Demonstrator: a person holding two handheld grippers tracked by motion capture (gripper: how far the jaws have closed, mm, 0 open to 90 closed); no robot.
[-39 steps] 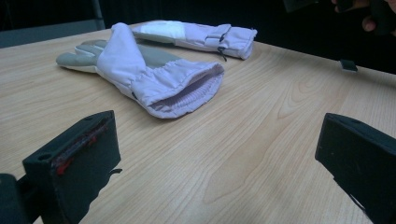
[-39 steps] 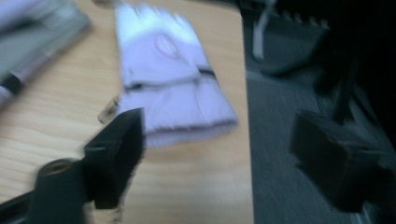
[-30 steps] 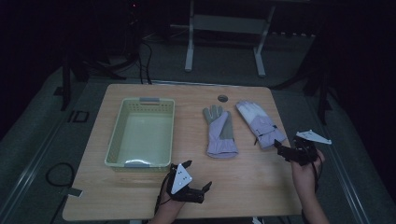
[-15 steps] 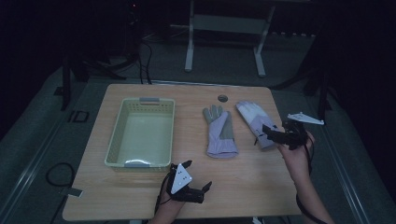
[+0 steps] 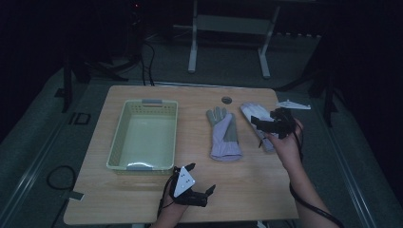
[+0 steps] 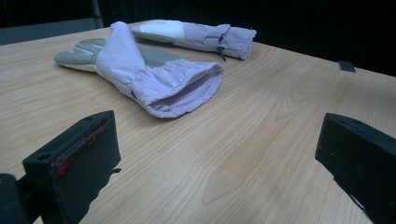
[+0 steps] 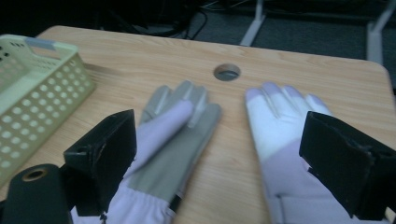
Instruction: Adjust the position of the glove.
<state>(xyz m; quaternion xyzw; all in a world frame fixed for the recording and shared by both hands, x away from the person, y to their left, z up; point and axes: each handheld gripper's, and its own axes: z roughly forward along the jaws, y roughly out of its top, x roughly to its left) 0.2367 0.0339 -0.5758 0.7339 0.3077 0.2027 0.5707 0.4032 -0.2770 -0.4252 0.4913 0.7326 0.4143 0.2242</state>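
Two lavender work gloves lie flat on the wooden table. The grey-palmed glove (image 5: pixel 223 135) is at the centre, and a white-backed glove (image 5: pixel 252 113) lies to its right. My right gripper (image 5: pixel 267 124) hangs open over the white-backed glove's cuff; in the right gripper view its jaws straddle the grey-palmed glove (image 7: pixel 173 140) and the white-backed glove (image 7: pixel 280 121), holding nothing. My left gripper (image 5: pixel 199 180) rests open near the table's front edge. In the left gripper view it looks at the grey-palmed glove's open cuff (image 6: pixel 182 88), with the other glove (image 6: pixel 196 32) beyond.
A pale green perforated basket (image 5: pixel 116 140) with nothing in it stands at the table's left (image 7: pixel 32 93). A round cable hole (image 5: pixel 226 100) sits near the far edge, behind the gloves. Bare wood lies between my left gripper and the gloves.
My right gripper has moved away from the front edge and leftward, from beside the white-backed glove to over its cuff. The left gripper has stayed put.
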